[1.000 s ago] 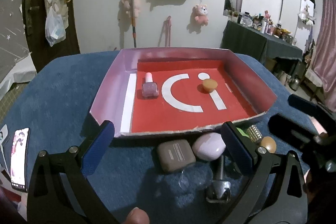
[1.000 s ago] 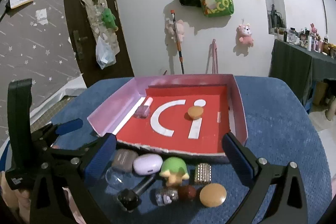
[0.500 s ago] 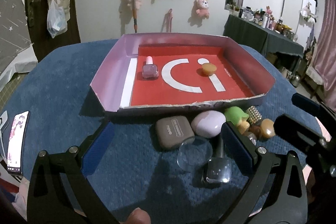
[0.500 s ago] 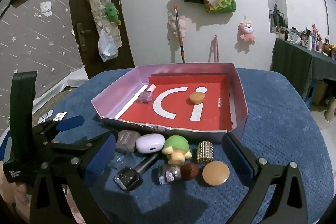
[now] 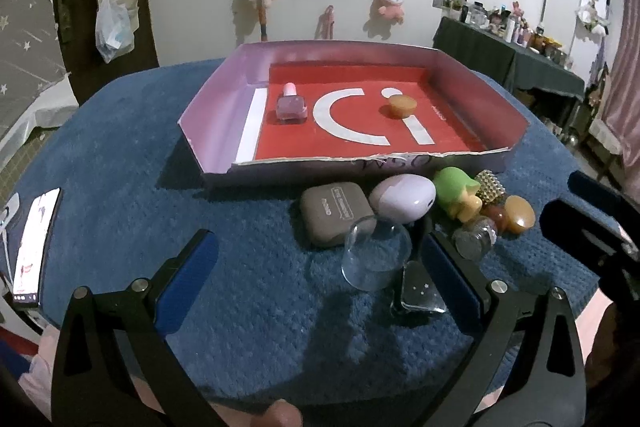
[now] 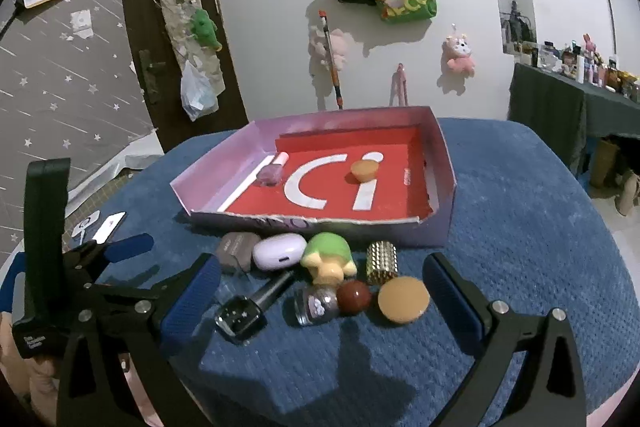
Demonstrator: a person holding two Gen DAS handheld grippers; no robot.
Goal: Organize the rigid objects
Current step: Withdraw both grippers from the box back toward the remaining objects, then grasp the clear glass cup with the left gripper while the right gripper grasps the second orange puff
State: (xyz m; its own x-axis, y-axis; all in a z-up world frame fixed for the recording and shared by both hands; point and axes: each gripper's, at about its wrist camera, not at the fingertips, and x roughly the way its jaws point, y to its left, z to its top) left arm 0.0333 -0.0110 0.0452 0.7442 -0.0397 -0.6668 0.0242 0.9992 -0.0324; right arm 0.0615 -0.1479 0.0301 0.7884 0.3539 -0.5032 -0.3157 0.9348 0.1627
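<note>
We hold both grippers (image 5: 320,283) (image 6: 320,297) farther back from tray (image 5: 208,115) than before, fingers apart, empty; cluttered trinkets (image 6: 326,261) unmoved.

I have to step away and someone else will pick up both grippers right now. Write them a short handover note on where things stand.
Left hand-held gripper: open, empty, hovering before the clear dome.
Right hand-held gripper: open, empty, over the loose pile.
Done: pink nail polish bottle and one tan cap are in the red-floored box.
Left, all on the blue cloth in front of the box: brown case, lilac case, green figure, studded gold cylinder, dark bottle, glitter jar, red ball, tan disc, plus the dome.
</note>
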